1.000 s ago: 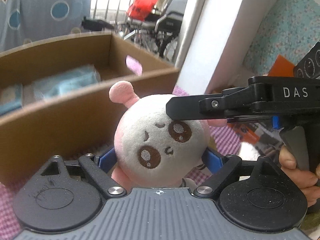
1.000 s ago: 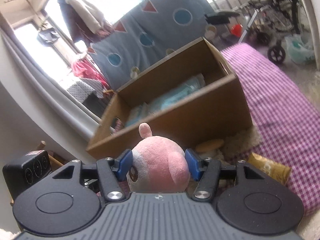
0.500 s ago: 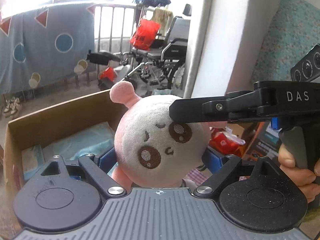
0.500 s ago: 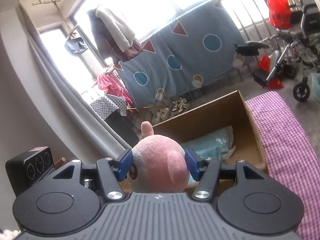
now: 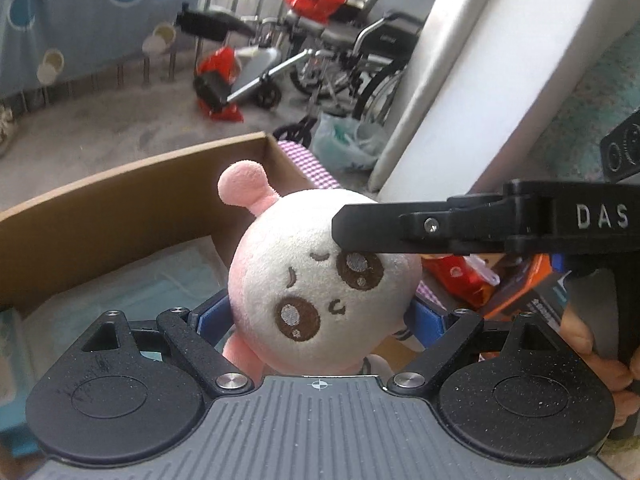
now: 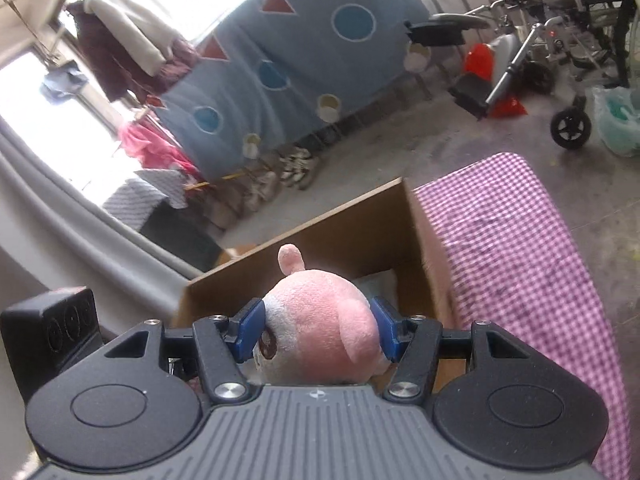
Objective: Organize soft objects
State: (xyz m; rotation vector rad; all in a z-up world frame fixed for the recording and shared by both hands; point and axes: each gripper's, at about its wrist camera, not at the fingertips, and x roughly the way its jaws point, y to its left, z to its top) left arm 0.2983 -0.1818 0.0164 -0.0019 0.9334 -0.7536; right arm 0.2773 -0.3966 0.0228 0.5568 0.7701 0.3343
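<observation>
I am clamping the plush toy [image 5: 320, 300] with both my left gripper [image 5: 320, 316] and right gripper [image 6: 316, 330], face toward my left camera, ear up, above the cardboard box [image 6: 360, 232] rim.

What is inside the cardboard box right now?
In the cardboard box lies pale blue folded fabric. The plush toy and gripper bodies cover the rest of its floor.
</observation>
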